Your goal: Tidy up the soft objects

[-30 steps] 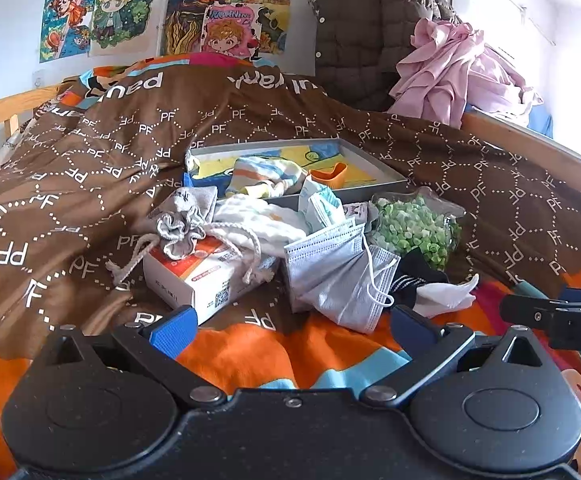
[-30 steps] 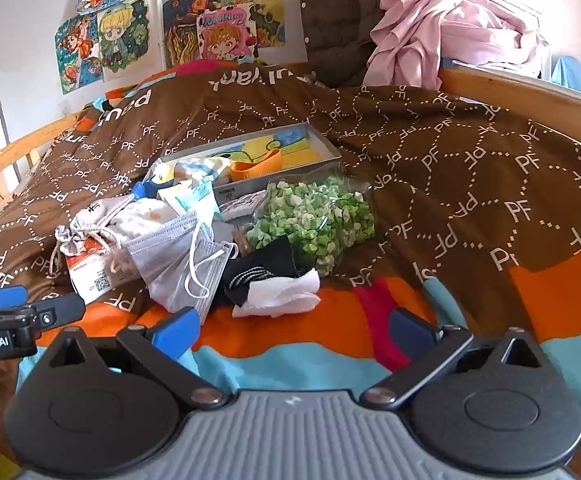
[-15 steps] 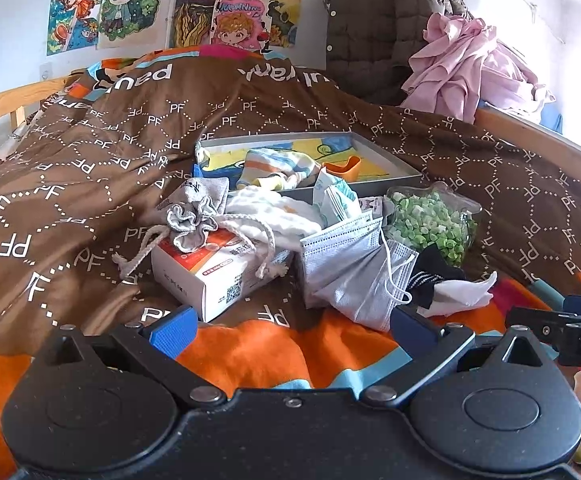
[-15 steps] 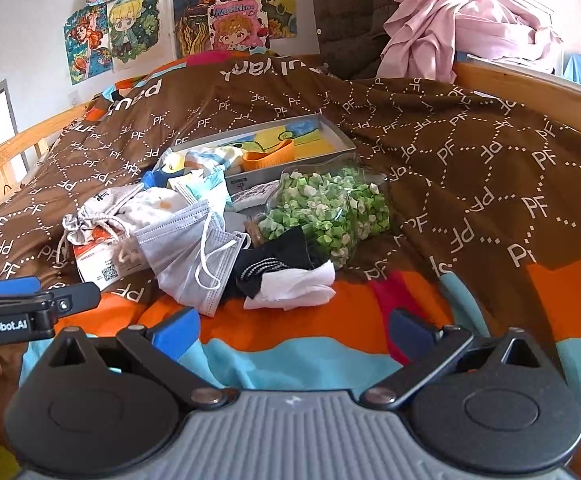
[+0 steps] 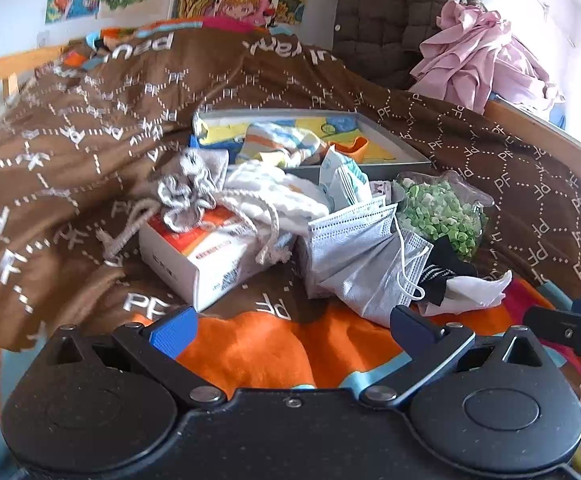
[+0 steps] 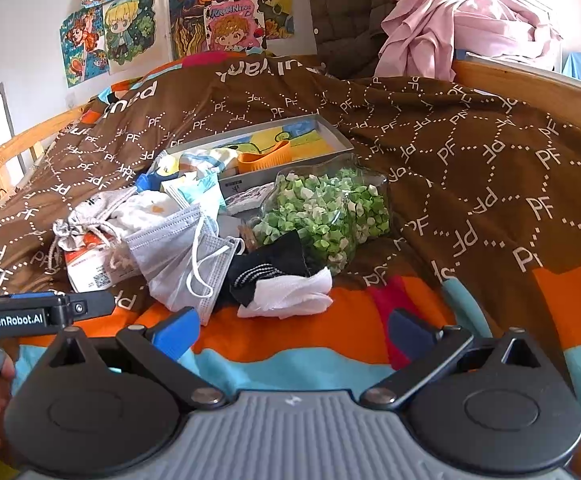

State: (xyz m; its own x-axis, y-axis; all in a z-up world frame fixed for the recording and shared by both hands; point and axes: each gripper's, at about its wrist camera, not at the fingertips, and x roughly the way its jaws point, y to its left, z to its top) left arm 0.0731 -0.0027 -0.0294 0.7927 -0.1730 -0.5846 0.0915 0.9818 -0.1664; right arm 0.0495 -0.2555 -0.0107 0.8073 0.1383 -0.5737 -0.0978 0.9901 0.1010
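A pile of soft things lies on the bed: grey face masks (image 5: 362, 252) (image 6: 182, 252), a grey drawstring pouch (image 5: 190, 192) (image 6: 86, 216), a white drawstring bag (image 5: 278, 200), a black sock (image 6: 266, 268) and a white cloth (image 6: 290, 296) (image 5: 474, 288). A grey tray (image 5: 406, 152) (image 6: 338, 140) behind them holds a striped cloth (image 5: 282, 144). My left gripper (image 5: 290, 328) is open and empty, short of the masks. My right gripper (image 6: 294, 328) is open and empty, just short of the white cloth.
A white and orange box (image 5: 198, 256) sits under the pouch. A clear bag of green bits (image 6: 326, 212) (image 5: 442, 216) lies right of the pile. A brown patterned quilt (image 6: 470, 168) covers the bed. Wooden rails (image 6: 6, 156) edge it; pink clothes (image 6: 450, 24) are heaped at the back.
Both grippers have moved forward, closer to the pile, which looms larger. Neither has touched anything; both stay open.
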